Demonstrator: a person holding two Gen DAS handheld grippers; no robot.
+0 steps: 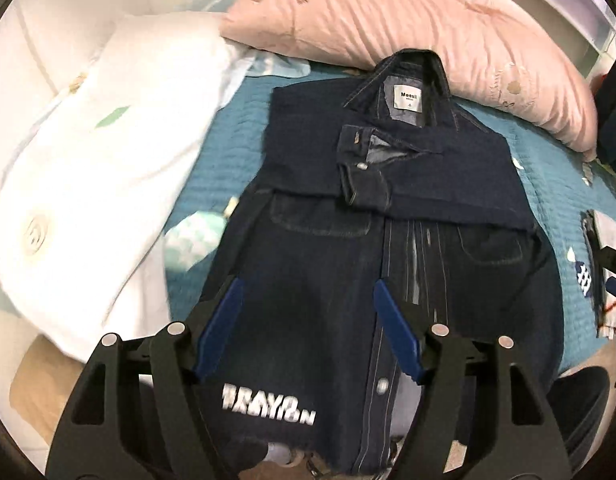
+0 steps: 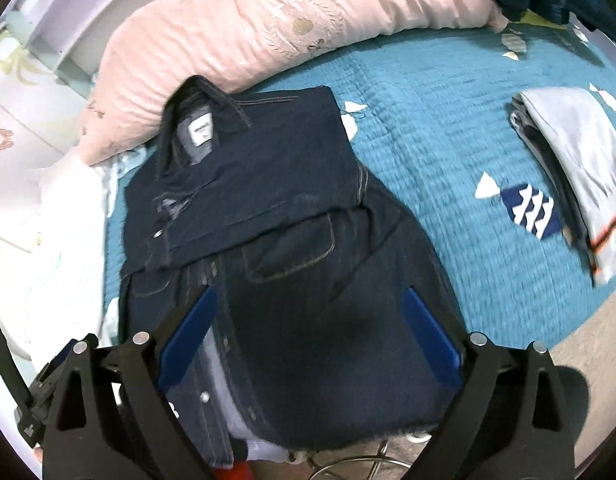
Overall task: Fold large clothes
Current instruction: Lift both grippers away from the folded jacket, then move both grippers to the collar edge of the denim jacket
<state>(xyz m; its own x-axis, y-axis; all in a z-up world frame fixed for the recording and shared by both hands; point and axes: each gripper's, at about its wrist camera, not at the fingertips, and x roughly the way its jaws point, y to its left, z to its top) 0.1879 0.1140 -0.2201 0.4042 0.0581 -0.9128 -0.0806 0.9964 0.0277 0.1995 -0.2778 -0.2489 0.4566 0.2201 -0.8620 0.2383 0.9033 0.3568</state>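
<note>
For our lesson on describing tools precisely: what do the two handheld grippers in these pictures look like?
The left gripper and the right gripper look alike: two black, flat, angular arms with triangular cut-outs, joined by links with round silver pins. Each finger carries a long, flat blue pad on its inner side. No cables, markings or sleeves can be made out.

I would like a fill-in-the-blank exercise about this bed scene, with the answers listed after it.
1. The dark denim jacket lies on a ___ quilted bedspread.
2. Beyond its collar lies a ___ pillow.
3. Both sleeves are folded across the ___.
4. The left gripper and right gripper have ___ jaws.

Answers: teal; pink; chest; open
</note>
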